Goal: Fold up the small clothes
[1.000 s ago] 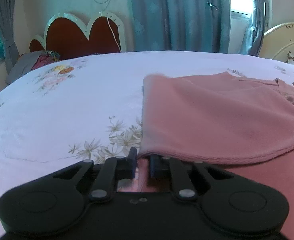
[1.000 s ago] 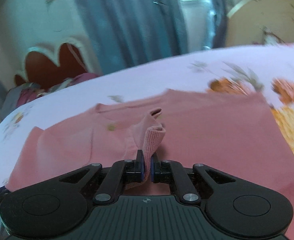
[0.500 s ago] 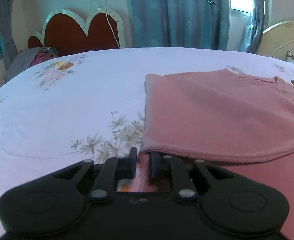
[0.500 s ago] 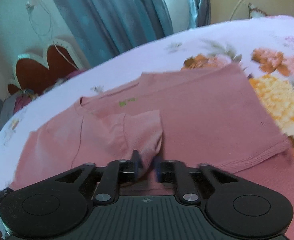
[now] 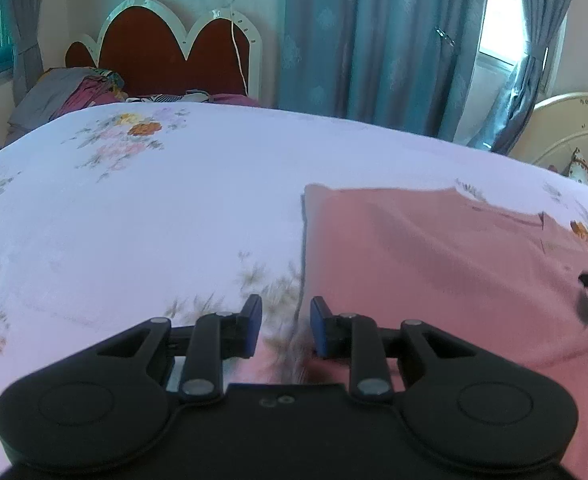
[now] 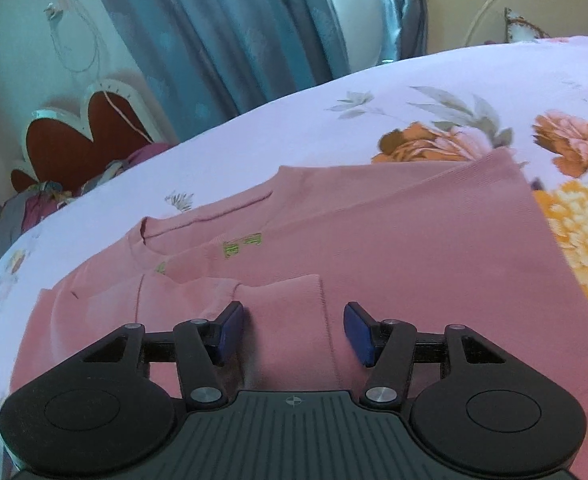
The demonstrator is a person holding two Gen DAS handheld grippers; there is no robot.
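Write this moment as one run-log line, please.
step: fold done, released | left gripper: open | right gripper: open over sleeve | pink shirt: flat on bed sheet

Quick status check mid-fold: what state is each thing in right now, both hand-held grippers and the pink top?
Left hand-held gripper: open, empty, at the top's left edge.
Right hand-held gripper: open, empty, straddling the sleeve.
Pink top: flat on the bed, partly folded.
Sleeve: folded in over the body, released.
Curtains: drawn.

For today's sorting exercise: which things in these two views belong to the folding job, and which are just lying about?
Job: pink top, left gripper, right gripper, floral bedsheet.
Lying about: clothes pile, headboard, curtains.
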